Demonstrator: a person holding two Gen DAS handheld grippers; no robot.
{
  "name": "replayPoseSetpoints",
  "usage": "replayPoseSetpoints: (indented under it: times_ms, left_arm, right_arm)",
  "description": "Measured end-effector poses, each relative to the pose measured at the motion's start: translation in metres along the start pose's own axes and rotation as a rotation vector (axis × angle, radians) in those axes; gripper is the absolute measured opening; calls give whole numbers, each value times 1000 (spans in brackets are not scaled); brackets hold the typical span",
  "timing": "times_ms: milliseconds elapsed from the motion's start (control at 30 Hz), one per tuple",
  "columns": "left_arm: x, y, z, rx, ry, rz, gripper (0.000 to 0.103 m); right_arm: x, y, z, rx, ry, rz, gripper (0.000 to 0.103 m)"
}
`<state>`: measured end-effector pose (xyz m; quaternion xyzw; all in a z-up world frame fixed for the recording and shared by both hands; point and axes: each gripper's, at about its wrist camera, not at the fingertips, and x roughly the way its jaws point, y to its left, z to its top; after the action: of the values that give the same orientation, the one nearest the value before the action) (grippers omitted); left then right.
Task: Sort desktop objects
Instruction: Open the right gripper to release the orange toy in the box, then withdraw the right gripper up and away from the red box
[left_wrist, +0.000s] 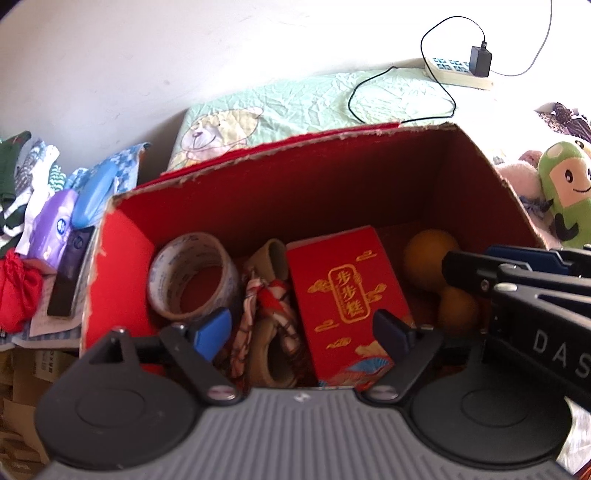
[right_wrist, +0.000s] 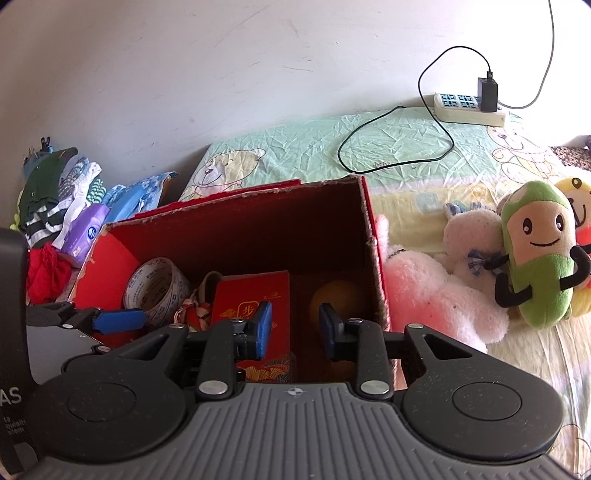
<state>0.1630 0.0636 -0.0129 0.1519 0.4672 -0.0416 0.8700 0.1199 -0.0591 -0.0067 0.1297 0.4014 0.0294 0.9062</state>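
Note:
An open red cardboard box (left_wrist: 295, 192) stands on a bed. Inside it lie a clear tape roll (left_wrist: 162, 273), a beige tape roll (left_wrist: 271, 254) with a checked cloth (left_wrist: 266, 299), a red gift carton with gold lettering (left_wrist: 347, 295) and two oranges (left_wrist: 428, 258). My left gripper (left_wrist: 303, 332) hovers open over the box, its fingers either side of the cloth and carton, holding nothing. My right gripper (right_wrist: 297, 328) is open and empty above the box (right_wrist: 240, 221), between the carton (right_wrist: 255, 295) and an orange (right_wrist: 336, 295). The right gripper (left_wrist: 517, 284) also shows in the left wrist view.
Plush toys, one green (right_wrist: 535, 258) and one pink (right_wrist: 424, 291), lie right of the box on the bedsheet (right_wrist: 406, 155). A power strip with a charger (right_wrist: 469, 107) and its cable sit at the back. Folded clothes and a purple tissue pack (right_wrist: 88, 229) are piled at the left.

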Motion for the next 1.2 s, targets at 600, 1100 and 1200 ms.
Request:
replayPoseSetpoints:
  times_ms: [600, 1100, 1200]
  left_arm:
    - [-32, 20, -20, -52, -47, 94, 87]
    - [-79, -6, -52, -172, -64, 176, 92]
    - [-78, -14, -63, -185, -40, 181, 93]
  right_arm:
    - [-30, 18, -13, -74, -61, 18, 30]
    - [-71, 0, -38, -113, -76, 86, 31]
    - [-74, -6, -47, -111, -59, 99, 31]
